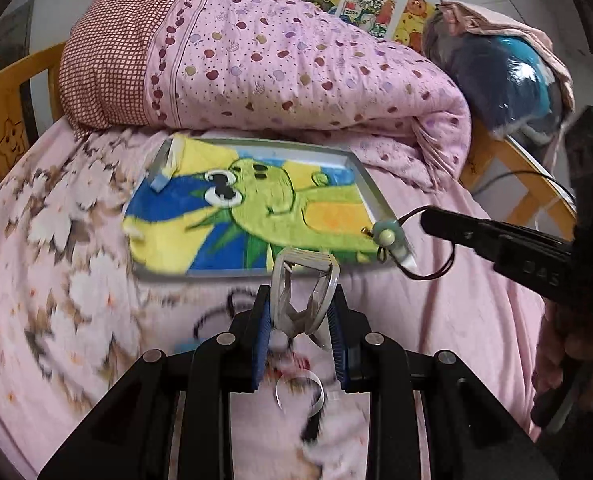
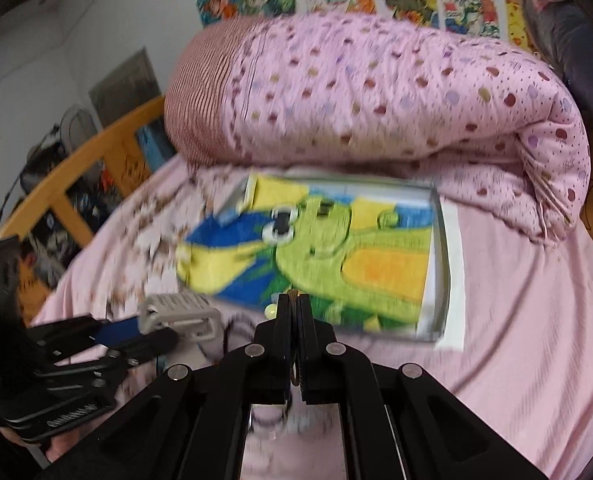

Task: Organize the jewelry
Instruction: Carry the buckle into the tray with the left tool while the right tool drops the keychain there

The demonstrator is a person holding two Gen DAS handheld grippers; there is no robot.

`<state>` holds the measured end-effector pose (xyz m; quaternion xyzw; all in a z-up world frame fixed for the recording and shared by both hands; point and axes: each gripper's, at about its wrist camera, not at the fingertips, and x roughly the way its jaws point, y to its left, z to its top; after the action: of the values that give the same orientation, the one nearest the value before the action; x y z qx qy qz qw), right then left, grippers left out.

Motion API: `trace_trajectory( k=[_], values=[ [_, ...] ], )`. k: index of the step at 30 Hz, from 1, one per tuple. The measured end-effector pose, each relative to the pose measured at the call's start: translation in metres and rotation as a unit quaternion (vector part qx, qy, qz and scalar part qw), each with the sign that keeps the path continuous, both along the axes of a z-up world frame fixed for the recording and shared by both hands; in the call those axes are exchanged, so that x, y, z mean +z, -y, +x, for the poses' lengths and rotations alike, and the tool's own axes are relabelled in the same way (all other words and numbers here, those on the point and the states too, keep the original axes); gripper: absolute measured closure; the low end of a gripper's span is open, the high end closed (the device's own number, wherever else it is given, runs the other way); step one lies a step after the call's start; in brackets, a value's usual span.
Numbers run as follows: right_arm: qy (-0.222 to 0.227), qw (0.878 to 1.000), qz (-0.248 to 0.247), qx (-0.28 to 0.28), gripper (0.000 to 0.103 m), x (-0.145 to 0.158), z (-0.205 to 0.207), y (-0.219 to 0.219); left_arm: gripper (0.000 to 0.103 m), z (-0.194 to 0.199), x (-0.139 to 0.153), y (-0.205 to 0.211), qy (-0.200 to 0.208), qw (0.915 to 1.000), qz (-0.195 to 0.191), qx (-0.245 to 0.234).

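My left gripper is shut on a silver hair claw clip, held above the bed in front of the tray; it also shows in the right wrist view. My right gripper is shut on the thin dark cord of a necklace with pale green beads, which hangs over the tray's near right corner. The shallow metal tray is lined with a bright cartoon towel. A silver bangle lies on the bed under the left gripper.
A rolled pink quilt lies right behind the tray. The pink bedsheet surrounds it. A yellow wooden bed rail runs along the left. A dark bundle sits at the back right.
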<state>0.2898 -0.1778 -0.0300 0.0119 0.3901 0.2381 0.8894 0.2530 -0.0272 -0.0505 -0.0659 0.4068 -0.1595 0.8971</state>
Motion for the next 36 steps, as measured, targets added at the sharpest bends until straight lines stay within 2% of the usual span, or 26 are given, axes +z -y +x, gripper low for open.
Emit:
trace_trajectory(
  k=[5, 13, 17, 21, 25, 26, 27, 28, 29, 30, 34, 35, 36],
  values=[
    [0.007, 1.000, 0.001, -0.027, 0.100, -0.012, 0.033, 0.007, 0.080, 0.050, -0.019, 0.002, -0.019, 0.9998, -0.005, 0.004],
    [-0.035, 0.997, -0.004, -0.070, 0.100, -0.060, 0.079, 0.032, 0.080, 0.108, -0.065, 0.010, -0.081, 0.9964, -0.019, 0.017],
    [-0.060, 0.996, -0.012, -0.071, 0.100, -0.082, 0.085, 0.035, 0.080, 0.119, -0.083, 0.014, -0.103, 0.9943, -0.024, 0.014],
    [-0.082, 0.993, -0.016, -0.082, 0.099, -0.097, 0.088, 0.041, 0.080, 0.118, -0.083, 0.018, -0.095, 0.9952, -0.021, 0.005],
    [-0.092, 0.991, -0.007, -0.097, 0.099, -0.100, 0.088, 0.050, 0.079, 0.118, -0.082, 0.019, -0.096, 0.9952, -0.018, 0.005],
    [-0.091, 0.991, -0.007, -0.098, 0.097, -0.099, 0.088, 0.050, 0.072, 0.117, -0.082, 0.018, -0.101, 0.9946, -0.022, 0.007],
    [-0.089, 0.991, -0.007, -0.099, 0.091, -0.097, 0.086, 0.052, 0.065, 0.118, -0.081, 0.017, -0.105, 0.9941, -0.024, 0.008],
    [-0.086, 0.991, -0.006, -0.099, 0.086, -0.095, 0.086, 0.052, 0.052, 0.118, -0.080, 0.017, -0.108, 0.9938, -0.025, 0.012],
    [-0.082, 0.992, -0.005, -0.100, 0.074, -0.092, 0.084, 0.054, 0.045, 0.116, -0.077, 0.013, -0.106, 0.9938, -0.027, 0.023],
    [-0.078, 0.992, -0.004, -0.101, 0.065, -0.090, 0.083, 0.054, 0.045, 0.115, -0.074, 0.011, -0.100, 0.9941, -0.030, 0.030],
    [-0.057, 0.993, 0.002, -0.104, 0.064, -0.077, 0.075, 0.058, 0.044, 0.108, -0.059, 0.003, -0.088, 0.9944, -0.019, 0.055],
    [-0.050, 0.993, -0.001, -0.105, 0.062, -0.073, 0.072, 0.058, 0.044, 0.104, -0.053, 0.000, -0.079, 0.9948, -0.014, 0.062],
    [-0.041, 0.994, -0.004, -0.106, 0.056, -0.068, 0.068, 0.058, 0.041, 0.099, -0.047, -0.001, -0.070, 0.9953, -0.009, 0.067]
  ],
)
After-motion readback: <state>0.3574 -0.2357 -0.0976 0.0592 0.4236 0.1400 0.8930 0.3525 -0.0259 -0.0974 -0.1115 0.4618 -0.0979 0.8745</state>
